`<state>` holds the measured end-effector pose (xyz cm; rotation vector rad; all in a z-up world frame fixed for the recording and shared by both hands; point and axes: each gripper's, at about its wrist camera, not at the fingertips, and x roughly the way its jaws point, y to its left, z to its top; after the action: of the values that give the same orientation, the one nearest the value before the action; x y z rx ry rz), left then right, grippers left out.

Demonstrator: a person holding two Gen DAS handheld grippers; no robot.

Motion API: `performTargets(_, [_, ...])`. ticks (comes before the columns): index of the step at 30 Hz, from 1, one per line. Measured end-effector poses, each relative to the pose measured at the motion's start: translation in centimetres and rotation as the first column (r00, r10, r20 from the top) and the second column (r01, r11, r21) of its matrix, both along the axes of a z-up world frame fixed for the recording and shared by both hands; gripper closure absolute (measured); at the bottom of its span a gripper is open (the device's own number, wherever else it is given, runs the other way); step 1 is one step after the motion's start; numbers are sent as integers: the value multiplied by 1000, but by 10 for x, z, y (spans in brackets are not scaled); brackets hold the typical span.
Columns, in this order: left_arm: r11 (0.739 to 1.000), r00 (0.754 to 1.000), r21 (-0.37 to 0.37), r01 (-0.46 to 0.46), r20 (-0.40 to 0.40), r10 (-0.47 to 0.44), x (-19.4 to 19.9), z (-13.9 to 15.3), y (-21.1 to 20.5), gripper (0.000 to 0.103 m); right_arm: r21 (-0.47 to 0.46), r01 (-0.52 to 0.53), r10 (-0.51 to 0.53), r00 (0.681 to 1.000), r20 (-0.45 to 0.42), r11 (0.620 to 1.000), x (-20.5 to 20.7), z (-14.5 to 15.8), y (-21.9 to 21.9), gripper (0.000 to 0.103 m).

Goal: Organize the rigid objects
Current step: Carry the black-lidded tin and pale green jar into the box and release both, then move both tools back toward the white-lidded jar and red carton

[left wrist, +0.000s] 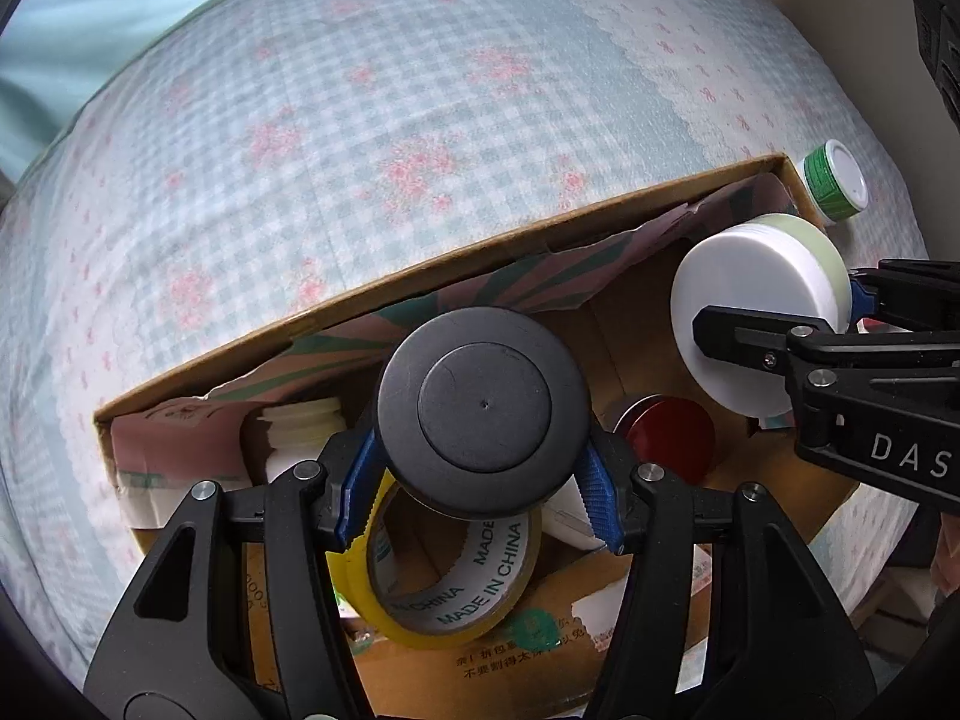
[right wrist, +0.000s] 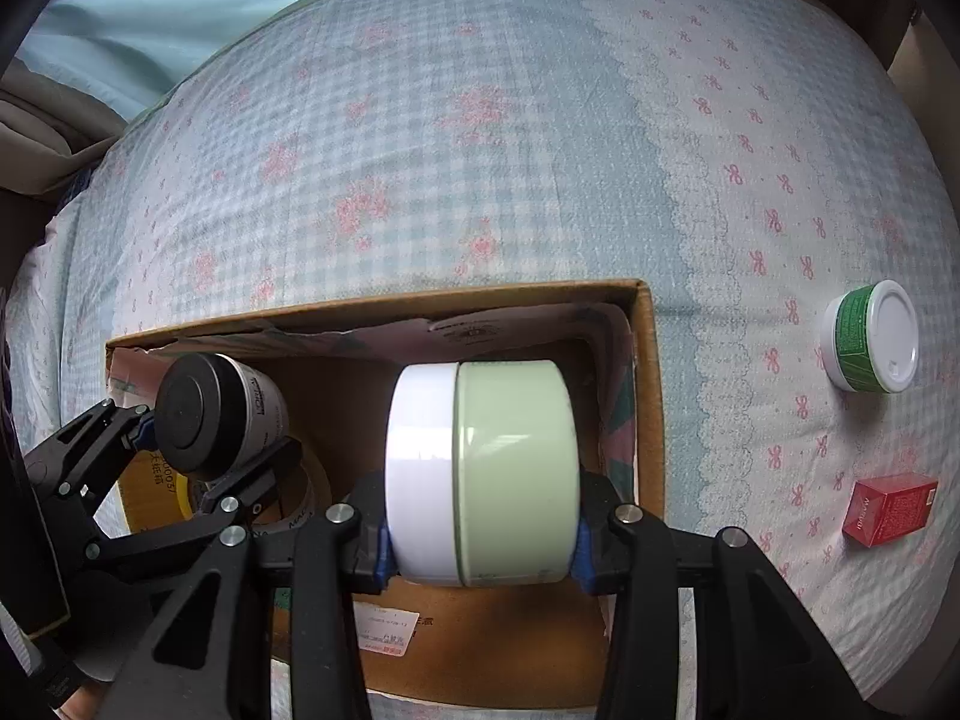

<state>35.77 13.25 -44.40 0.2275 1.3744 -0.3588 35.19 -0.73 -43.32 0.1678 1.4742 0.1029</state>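
Note:
My left gripper (left wrist: 483,474) is shut on a dark-lidded jar (left wrist: 483,408), held over the open cardboard box (left wrist: 360,294); the jar also shows in the right wrist view (right wrist: 210,414). My right gripper (right wrist: 480,546) is shut on a pale green tin with a white lid (right wrist: 486,474), held on its side above the box (right wrist: 651,390); the tin also shows in the left wrist view (left wrist: 759,312). In the box lie a yellow tape roll (left wrist: 444,576), a red-lidded item (left wrist: 672,441) and a white bottle (left wrist: 300,432).
The box sits on a bed with a checked floral sheet (right wrist: 480,150). To the right of the box on the sheet lie a green jar with a white lid (right wrist: 873,339) and a small red carton (right wrist: 891,507). The green jar also shows in the left wrist view (left wrist: 837,180).

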Motion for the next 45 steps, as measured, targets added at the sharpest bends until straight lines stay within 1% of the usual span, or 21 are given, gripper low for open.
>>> performTargets(4, [1000, 1000, 1, 16, -2, -16, -2, -1, -3, 50, 0, -4, 4, 1000, -6, 1000, 1, -4, 0, 63])
performTargets(6, [1000, 1000, -11, 9, -13, -9, -1, 1, -1, 49, 9, 3, -3, 1000, -1, 1000, 2, -3, -2, 63])
performTargets(8, [999, 1000, -45, -8, -4, 7, -1, 10, 2, 23, 25, 10, -10, 1000, 0, 1000, 3, -2, -4, 63])
performTargets(9, [998, 1000, -54, -12, 17, 13, -2, 17, 4, 0, 38, 15, -15, 1000, 5, 999, 3, 0, -6, 56])
performTargets(10, [998, 999, -56, -11, 47, 14, -4, 26, 5, 0, 51, 19, -20, 1000, 16, 999, 2, 5, -7, 46])
performTargets(11, [999, 998, -53, -10, 68, 14, -6, 33, 7, 0, 95, 13, -16, 999, 36, 995, 1, 10, -8, 23])
performTargets(12, [999, 997, -46, -12, 78, 15, -8, 38, 9, 0, 103, 8, -13, 999, 47, 995, 0, 15, -9, 0])
performTargets(14, [999, 997, -28, -22, 78, 24, -12, 42, 14, 0, 113, -9, 1, 998, 65, 994, -3, 22, -7, 0])
performTargets(19, [998, 996, -2, -58, 70, 58, -25, 50, 28, 0, 84, -32, 22, 994, 111, 996, -13, 39, -1, 0])
performTargets(23, [996, 991, -11, -87, 101, 88, -36, 70, 35, 0, 75, -34, 24, 990, 136, 997, -22, 56, -1, 0])
performTargets(26, [994, 987, -21, -107, 119, 109, -45, 88, 39, 0, 82, -27, 18, 993, 118, 996, -31, 66, -2, 0])
performTargets(28, [993, 982, -23, -115, 146, 117, -54, 103, 42, 0, 85, -19, 8, 993, 121, 996, -39, 76, -3, 0])
performTargets(31, [992, 975, -10, -129, 180, 129, -68, 124, 45, 0, 70, -31, 21, 990, 141, 997, -54, 96, -1, 0])
performTargets(38, [987, 961, -48, -153, 225, 160, -112, 177, 51, 0, 30, -38, 31, 978, 209, 999, -100, 154, -5, 0])
performTargets(42, [987, 957, -73, -141, 247, 155, -130, 202, 46, 0, -8, -10, 12, 969, 248, 1000, -127, 185, -16, 0])
performTargets(45, [989, 956, -99, -113, 261, 136, -131, 214, 35, 0, -56, 18, -2, 960, 279, 998, -146, 205, -32, 0])
